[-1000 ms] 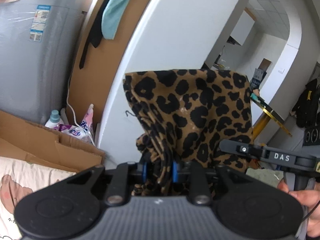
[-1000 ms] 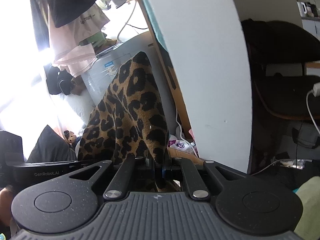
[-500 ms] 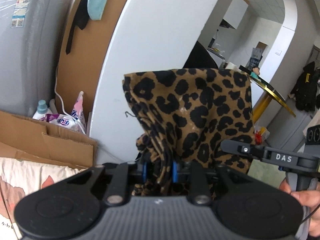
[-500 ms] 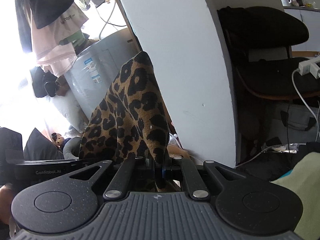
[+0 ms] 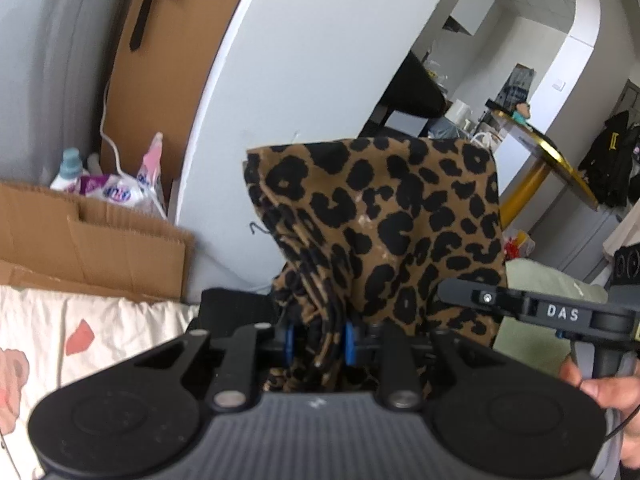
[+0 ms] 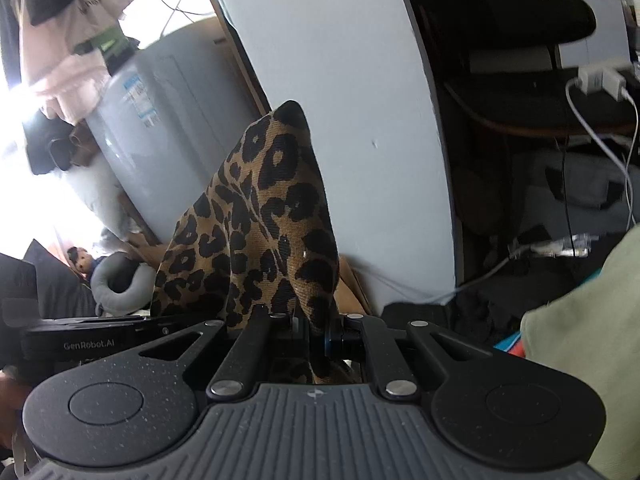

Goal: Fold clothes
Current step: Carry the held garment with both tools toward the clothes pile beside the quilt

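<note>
Leopard-print garment (image 5: 384,220) pinched in both grippers, held up in air. Left gripper (image 5: 318,338) clamped on bunched thick edge; right gripper (image 6: 316,330) pressed nearly shut on thin corner. Cloth stretched sideways between jaws; floral sheet (image 5: 100,332) seen below left.

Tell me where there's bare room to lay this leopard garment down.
Free: the floral sheet left of the left hand-held gripper, below the cardboard. Crowded: right side, with the green cloth and cables.
</note>
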Tool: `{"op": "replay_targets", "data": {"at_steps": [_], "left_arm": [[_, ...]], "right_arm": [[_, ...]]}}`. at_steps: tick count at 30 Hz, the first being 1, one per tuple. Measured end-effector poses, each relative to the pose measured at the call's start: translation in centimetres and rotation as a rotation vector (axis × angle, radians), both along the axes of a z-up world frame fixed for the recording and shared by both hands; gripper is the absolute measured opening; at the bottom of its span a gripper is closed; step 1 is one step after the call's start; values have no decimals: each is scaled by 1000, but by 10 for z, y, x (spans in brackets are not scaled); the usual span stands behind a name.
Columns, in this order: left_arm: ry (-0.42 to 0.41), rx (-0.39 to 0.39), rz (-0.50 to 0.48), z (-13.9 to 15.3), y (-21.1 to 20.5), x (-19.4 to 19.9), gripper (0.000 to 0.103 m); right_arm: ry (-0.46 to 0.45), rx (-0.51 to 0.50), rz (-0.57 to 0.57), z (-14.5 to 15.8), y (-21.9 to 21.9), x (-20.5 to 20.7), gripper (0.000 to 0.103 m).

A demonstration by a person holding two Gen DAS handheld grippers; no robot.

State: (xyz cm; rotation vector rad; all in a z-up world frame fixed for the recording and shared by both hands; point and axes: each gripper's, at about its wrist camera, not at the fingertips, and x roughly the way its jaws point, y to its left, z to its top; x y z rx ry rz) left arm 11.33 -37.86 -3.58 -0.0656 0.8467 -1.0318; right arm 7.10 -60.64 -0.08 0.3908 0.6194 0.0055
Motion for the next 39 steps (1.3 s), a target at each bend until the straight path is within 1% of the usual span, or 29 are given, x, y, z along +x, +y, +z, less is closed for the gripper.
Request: {"op": "replay_targets", "data": {"at_steps": [4, 12, 19, 23, 26, 30, 34, 39], "left_arm": [[23, 4, -14, -26, 1, 5, 24], [116, 36, -53, -90, -12, 23, 24], [150, 82, -96, -151, -39, 51, 24], [166, 100, -105, -180, -54, 67, 24], [178, 111, -105, -196, -64, 80, 24], [188, 115, -103, -211, -80, 96, 24], [201, 123, -105, -226, -98, 111, 24], [220, 147, -93, -242, -112, 128, 24]], "right_arm": [[26, 3, -12, -31, 1, 5, 5], [98, 25, -52, -96, -6, 14, 5], [150, 17, -86, -155, -20, 44, 5], [176, 22, -104, -186, -30, 64, 5], [190, 22, -112, -205, -38, 78, 5], [208, 3, -115, -222, -48, 101, 5], [234, 14, -140, -238, -61, 125, 5], [274, 24, -141, -258, -73, 151, 6]]}}
